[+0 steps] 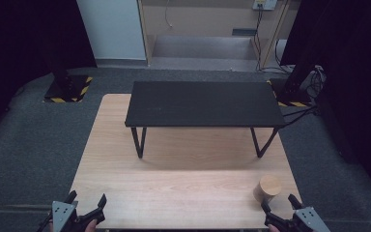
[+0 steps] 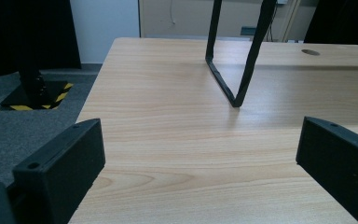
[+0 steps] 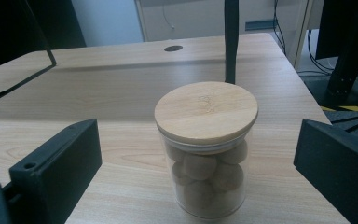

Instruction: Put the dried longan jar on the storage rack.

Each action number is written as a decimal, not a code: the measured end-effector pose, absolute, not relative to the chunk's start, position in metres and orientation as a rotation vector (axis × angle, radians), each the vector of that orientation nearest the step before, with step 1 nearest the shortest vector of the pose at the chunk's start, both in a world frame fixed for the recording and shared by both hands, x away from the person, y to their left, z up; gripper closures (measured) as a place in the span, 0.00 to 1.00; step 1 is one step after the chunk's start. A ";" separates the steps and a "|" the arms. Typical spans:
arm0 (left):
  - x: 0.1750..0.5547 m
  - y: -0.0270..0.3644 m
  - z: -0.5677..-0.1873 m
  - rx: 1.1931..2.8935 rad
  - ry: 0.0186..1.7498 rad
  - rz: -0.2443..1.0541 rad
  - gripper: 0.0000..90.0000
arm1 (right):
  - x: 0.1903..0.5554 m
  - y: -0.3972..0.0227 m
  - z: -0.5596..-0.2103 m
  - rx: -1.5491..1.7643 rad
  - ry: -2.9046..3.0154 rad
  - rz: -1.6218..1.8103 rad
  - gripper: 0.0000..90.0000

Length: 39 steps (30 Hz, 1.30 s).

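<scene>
Between the spread jaws of my right gripper (image 3: 198, 175) stands a jar (image 3: 206, 149), upright on the surface (image 3: 121, 93), touching neither jaw. Both jaws are wide apart with nothing in them. At the near left corner, my left gripper (image 2: 196, 168) is spread just as wide, with bare wood between its jaws.

From the high view, the left gripper (image 1: 84, 208) and right gripper (image 1: 280, 209) both sit at the near edge of the surface (image 1: 174, 183), well apart, and the jar (image 1: 267, 188) is just ahead of the right one, near the right edge.

Farther out, a black bench (image 1: 204, 104) stands across the far half of the surface on thin, angled black legs. One leg (image 2: 235, 56) is ahead of my left jaws; another leg (image 3: 231, 39) rises right behind the jar. Nothing lies between my right jaws and the jar.

The jar is clear glass, round, with a flat pale wooden lid (image 3: 206, 111) seated on top. Inside are tan, rounded balls (image 3: 200, 165) stacked nearly to the lid. Beyond the surface is grey carpet (image 1: 38, 140), with black posts on striped bases.
</scene>
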<state>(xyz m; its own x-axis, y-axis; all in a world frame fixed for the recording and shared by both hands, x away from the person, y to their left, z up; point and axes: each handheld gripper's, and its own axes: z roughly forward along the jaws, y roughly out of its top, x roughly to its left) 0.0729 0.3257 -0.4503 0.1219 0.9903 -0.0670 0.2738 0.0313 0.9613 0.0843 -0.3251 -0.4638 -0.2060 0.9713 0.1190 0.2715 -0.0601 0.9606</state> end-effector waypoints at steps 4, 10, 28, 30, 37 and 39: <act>0.072 0.325 -0.449 1.431 1.324 0.935 0.00 | 0.082 -0.326 -0.464 1.366 1.528 1.306 0.01; 0.072 0.324 -0.448 1.428 1.320 0.938 0.00 | 0.081 -0.326 -0.465 1.367 1.525 1.304 0.01; 0.071 0.321 -0.448 1.438 1.314 0.936 0.00 | 0.109 -0.322 -0.473 1.387 1.575 1.255 0.01; 0.071 0.321 -0.448 1.439 1.314 0.935 0.00 | 0.114 -0.320 -0.475 1.396 1.577 1.248 0.01; 0.071 0.323 -0.448 1.438 1.316 0.937 0.00 | 0.131 -0.312 -0.479 1.398 1.589 1.214 0.02; 0.071 0.323 -0.448 1.438 1.318 0.938 0.00 | 0.135 -0.311 -0.480 1.399 1.596 1.208 0.03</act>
